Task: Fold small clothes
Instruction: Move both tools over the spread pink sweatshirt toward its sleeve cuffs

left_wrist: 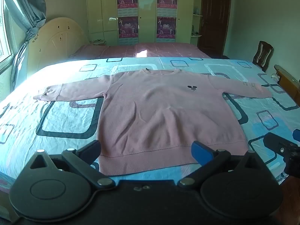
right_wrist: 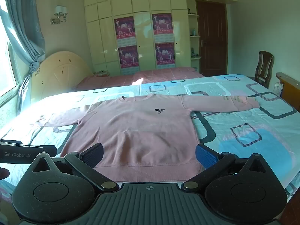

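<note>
A pink sweatshirt (left_wrist: 159,112) lies flat and face up on a bed (left_wrist: 65,116) covered with a light blue sheet printed with rounded dark rectangles. Its collar (left_wrist: 161,71) points to the far side, and its ribbed hem (left_wrist: 150,159) lies along the near edge of the bed. Both sleeves are spread outward: the left sleeve (left_wrist: 75,91) reaches toward the sunlit window side, and the right sleeve (left_wrist: 243,88), which carries small printed lettering, reaches toward the right edge of the bed. A small dark emblem (left_wrist: 192,88) sits on the chest, right of centre in the left wrist view.

The left gripper (left_wrist: 148,150) hovers at the near edge, over the hem, with its jaws spread wide and nothing between them; one finger (left_wrist: 90,148) is black and the other carries a blue pad (left_wrist: 201,151). The right gripper (right_wrist: 150,153) is in the same posture over the hem, jaws wide apart and empty, with a black finger (right_wrist: 92,153) on the left and a blue pad (right_wrist: 206,157) on the right. In the right wrist view the body of the left gripper enters from the left edge, bearing white lettering; in the left wrist view part of the right gripper (left_wrist: 281,150) shows at the right edge.

Beyond the near bed stands a second bed (left_wrist: 140,50) with a pink cover and a cream headboard (left_wrist: 58,39). A cream wardrobe (left_wrist: 146,11) with four purple posters fills the far wall, beside a dark door (left_wrist: 213,16). A wooden chair (left_wrist: 262,55) stands at the far right, and a grey curtain (left_wrist: 26,9) hangs at the left.
</note>
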Available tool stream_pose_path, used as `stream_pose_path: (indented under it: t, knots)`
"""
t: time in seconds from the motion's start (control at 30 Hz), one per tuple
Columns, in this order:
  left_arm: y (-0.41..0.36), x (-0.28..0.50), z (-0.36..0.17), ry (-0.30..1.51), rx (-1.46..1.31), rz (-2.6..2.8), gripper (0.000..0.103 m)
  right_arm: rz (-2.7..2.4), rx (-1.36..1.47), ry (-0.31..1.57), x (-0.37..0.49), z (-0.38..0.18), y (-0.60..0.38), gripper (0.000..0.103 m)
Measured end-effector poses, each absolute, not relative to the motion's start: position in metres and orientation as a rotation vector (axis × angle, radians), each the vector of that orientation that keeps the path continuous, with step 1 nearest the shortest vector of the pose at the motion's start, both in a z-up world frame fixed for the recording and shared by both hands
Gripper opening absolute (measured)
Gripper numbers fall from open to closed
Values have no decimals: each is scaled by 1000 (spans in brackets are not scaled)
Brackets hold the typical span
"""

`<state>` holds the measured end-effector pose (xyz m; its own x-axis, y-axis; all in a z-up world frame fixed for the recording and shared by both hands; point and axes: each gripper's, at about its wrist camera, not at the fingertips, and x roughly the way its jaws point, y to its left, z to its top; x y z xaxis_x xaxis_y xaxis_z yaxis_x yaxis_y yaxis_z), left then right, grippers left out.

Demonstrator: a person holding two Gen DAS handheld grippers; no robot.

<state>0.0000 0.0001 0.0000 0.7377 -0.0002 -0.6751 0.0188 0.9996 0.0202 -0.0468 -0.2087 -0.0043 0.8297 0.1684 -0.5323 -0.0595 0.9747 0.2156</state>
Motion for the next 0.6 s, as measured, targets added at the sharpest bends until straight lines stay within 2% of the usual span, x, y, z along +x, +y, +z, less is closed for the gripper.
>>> stream_pose_path:
  t: [0.6]
  knots:
    - [3, 7, 3, 734, 24, 0, 103, 110, 189, 581, -41, -4, -208, 103]
